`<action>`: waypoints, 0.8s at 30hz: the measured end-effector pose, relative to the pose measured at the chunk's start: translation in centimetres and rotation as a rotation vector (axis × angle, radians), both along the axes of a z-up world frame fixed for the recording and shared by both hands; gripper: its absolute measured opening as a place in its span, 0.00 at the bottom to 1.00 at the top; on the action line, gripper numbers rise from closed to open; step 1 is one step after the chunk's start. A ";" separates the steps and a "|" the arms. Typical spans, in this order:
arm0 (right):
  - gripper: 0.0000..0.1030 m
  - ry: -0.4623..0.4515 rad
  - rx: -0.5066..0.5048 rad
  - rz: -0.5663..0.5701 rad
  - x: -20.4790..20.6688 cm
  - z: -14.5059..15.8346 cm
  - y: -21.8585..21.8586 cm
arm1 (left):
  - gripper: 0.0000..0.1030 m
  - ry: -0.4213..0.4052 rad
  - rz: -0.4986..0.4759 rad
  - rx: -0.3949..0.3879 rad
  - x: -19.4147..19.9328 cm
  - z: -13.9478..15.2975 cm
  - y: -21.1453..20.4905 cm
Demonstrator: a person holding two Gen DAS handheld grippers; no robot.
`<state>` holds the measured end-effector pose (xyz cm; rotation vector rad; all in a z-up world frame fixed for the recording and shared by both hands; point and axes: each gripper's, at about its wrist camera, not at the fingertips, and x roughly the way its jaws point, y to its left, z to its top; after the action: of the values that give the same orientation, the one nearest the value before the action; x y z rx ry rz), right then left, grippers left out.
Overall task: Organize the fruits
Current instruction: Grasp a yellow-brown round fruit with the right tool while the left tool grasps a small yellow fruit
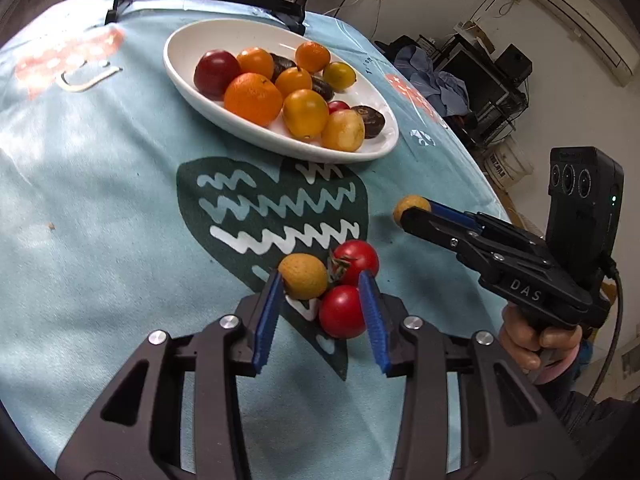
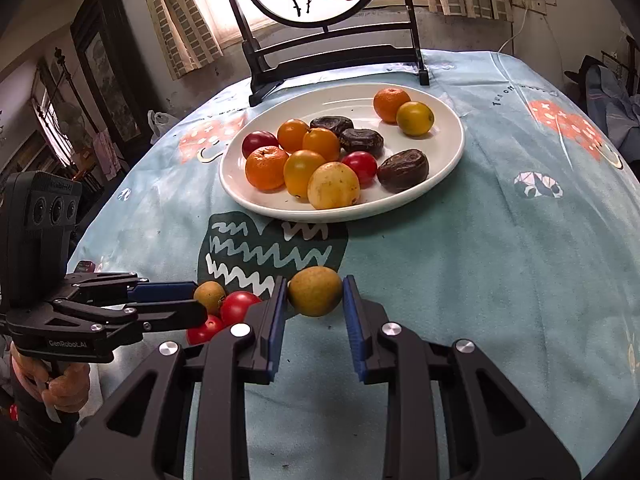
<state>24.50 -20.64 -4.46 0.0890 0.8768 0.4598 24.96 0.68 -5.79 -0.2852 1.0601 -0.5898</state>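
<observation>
**At the near edge of the tabletop, both grippers on fruit**

Toward the near edge of the tabletop (image 2: 480, 264), on the dark green print of the pale blue cloth, three loose pieces lie bunched and touching: a brownish-yellow fruit (image 1: 303, 276) and two red tomatoes, the farther tomato (image 1: 356, 260) with a dry stem and the nearer tomato (image 1: 342, 312) closest to the camera. The left gripper (image 1: 320, 280) stands narrow around this bunch. One blue pad is against the brownish-yellow fruit and the other against the nearer tomato (whether they actually squeeze, I cannot tell).

Just to the right of the bunch, the right gripper (image 2: 314, 296) is clamped on a round yellow-brown fruit (image 2: 315, 291), its blue pads pressed to either side. A hand (image 1: 536, 340) grasps its handle.

Nearer the far edge sits a white oval plate (image 2: 460, 136) loaded with oranges, yellow fruits, red tomatoes and dark wrinkled fruits, most of them heaped together and two set apart on the far right of the plate. Behind the plate, at the far edge, stands a dark wooden stand (image 2: 332, 60) that holds a round painted screen.
</observation>
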 end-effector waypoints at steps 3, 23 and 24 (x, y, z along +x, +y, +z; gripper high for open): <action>0.27 0.004 -0.004 -0.003 0.0 -0.1 0.0 | 0.40 0.074 0.017 -0.080 0.6 -1.0 0.8; 0.27 0.008 -0.039 0.003 -0.1 -0.6 0.5 | 0.27 0.130 0.163 -0.082 3.0 -0.9 -0.7; 0.27 0.006 -0.039 0.000 -0.2 -0.6 0.4 | 0.27 0.109 0.160 -0.042 2.8 -0.6 -1.2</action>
<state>24.35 -20.19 -5.03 0.0543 0.8910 0.4426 27.79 -0.56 -6.42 -0.4389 1.1193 -0.4575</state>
